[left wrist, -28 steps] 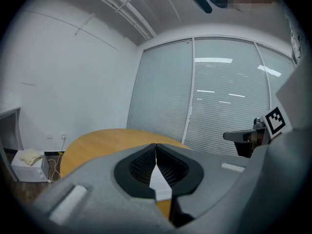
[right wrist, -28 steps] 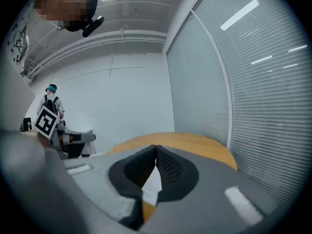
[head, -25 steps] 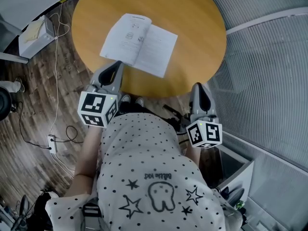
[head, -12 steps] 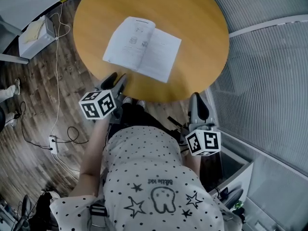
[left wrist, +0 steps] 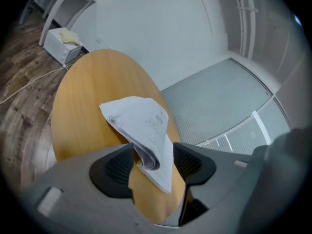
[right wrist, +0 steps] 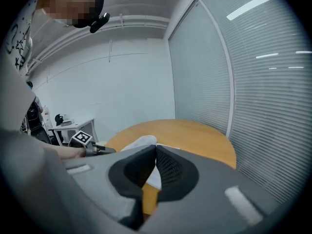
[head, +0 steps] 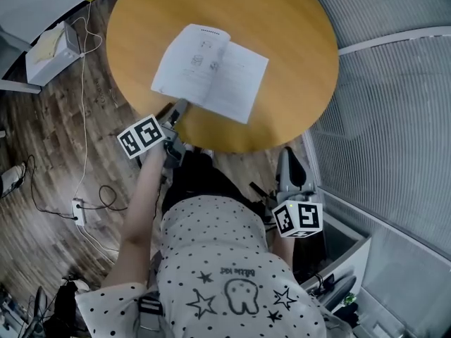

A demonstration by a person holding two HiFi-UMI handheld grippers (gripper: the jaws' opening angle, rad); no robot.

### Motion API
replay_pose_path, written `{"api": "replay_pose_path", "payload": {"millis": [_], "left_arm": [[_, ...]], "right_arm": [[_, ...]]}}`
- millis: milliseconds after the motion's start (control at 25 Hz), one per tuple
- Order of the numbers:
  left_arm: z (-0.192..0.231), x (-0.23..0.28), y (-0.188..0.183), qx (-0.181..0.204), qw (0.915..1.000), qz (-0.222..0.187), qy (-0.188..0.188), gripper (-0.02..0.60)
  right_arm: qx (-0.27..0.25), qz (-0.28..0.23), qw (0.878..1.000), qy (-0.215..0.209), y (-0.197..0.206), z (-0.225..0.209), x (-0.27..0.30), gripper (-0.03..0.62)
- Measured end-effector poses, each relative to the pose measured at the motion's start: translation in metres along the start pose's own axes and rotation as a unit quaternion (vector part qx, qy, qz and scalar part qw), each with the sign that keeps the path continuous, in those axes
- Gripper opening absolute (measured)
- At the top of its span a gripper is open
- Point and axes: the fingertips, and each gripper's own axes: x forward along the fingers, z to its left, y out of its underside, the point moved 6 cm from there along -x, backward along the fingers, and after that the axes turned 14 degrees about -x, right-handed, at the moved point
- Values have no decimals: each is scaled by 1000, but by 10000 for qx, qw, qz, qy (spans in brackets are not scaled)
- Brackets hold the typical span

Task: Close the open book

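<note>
Item: open white paper book (head: 211, 72), thin and soft-covered, lying flat with both printed pages up on the near-left part of a round tan wooden table (head: 282, 20). Status of closing: not begun, neither page is lifted or turned over. Left gripper (head: 175, 110): at the table's near-left edge, just beside the book's near margin. Its jaws have just been opening and stand apart, the curled near edge of the pages showing between them, with no pad seen pressing on paper. Right gripper (right wrist: 156, 147): held back off the table's near-right edge, well apart from the book, jaws together with nothing between them. Remaining, by judgement: catch one half of the book, swing it over the spine, and lay it on the other half.
</note>
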Motion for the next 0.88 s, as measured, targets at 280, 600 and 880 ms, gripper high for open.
{"api": "replay_pose_path", "payload": {"millis": [280, 600, 880], "left_arm": [[20, 26, -4, -406, 9990, 57, -169, 241], [31, 46, -10, -692, 9974, -12, -216, 241], [41, 50, -23, -800, 9953, -333, -436, 241]], "right_arm": [[38, 122, 9999, 48, 6, 1, -3, 5], [57, 155, 9998, 107, 7, 2, -1, 5], [-18, 147, 9998, 160, 7, -3, -4, 5]]}}
